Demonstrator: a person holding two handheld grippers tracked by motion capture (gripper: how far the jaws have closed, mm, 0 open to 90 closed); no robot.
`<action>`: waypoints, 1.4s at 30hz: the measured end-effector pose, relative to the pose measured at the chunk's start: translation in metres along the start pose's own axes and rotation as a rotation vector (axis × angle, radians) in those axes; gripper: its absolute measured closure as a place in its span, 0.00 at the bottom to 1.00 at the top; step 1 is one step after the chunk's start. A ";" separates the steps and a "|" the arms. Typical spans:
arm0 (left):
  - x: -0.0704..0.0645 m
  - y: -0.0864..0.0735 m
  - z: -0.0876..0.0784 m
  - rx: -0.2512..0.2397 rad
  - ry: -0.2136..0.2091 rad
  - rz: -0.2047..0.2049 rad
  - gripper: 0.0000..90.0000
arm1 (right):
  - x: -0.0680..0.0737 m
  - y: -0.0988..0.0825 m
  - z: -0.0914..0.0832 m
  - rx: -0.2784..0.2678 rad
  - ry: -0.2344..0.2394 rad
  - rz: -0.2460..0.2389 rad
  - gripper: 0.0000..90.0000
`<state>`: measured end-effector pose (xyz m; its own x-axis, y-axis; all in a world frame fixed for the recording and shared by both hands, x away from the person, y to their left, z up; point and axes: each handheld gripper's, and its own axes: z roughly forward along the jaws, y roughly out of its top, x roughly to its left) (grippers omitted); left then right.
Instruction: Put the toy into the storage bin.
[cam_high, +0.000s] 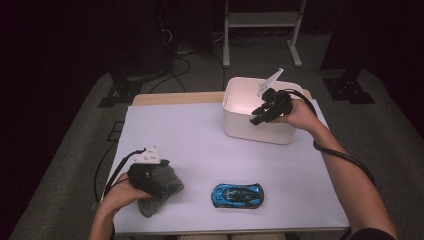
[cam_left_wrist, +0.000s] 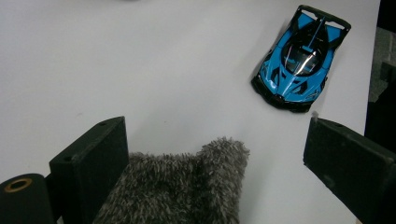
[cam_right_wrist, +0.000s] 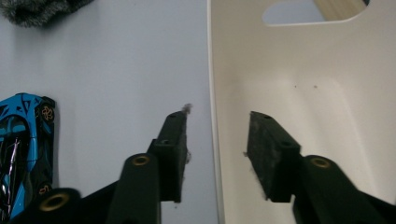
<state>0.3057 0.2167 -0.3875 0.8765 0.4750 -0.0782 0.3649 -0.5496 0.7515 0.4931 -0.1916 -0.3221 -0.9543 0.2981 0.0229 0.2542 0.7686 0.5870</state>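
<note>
From the high view, the left tool (cam_high: 159, 175) is seen lowered onto a grey fuzzy cloth (cam_high: 162, 192), left of the blue toy car (cam_high: 237, 195) on the white surface (cam_high: 200, 135), while the right tool (cam_high: 259, 116) is held over the white bin (cam_high: 255, 112).

In the left gripper view, the cloth lies between spread, unclenched jaws, its length running toward the car.

In the right gripper view, half-parted jaws straddle the bin's near rim, nothing gripped.

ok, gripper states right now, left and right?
Left gripper: open, astride the fuzzy grey cloth, not clamped.
Right gripper: open, straddling the white plastic bin's rim, not gripping.
</note>
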 end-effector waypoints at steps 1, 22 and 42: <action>0.000 0.000 0.000 0.001 -0.002 0.005 0.07 | 0.000 0.000 0.001 0.012 -0.004 -0.007 0.72; -0.001 -0.001 -0.001 0.002 0.001 0.007 0.07 | 0.011 0.009 0.007 0.046 0.046 -0.083 0.96; -0.005 0.001 0.005 0.022 -0.007 0.022 0.07 | 0.063 0.019 0.016 0.041 0.125 -0.160 0.96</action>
<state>0.3038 0.2101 -0.3897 0.8866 0.4578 -0.0660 0.3518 -0.5750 0.7387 0.4403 -0.1491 -0.3223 -0.9944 0.0999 0.0343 0.1020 0.8235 0.5580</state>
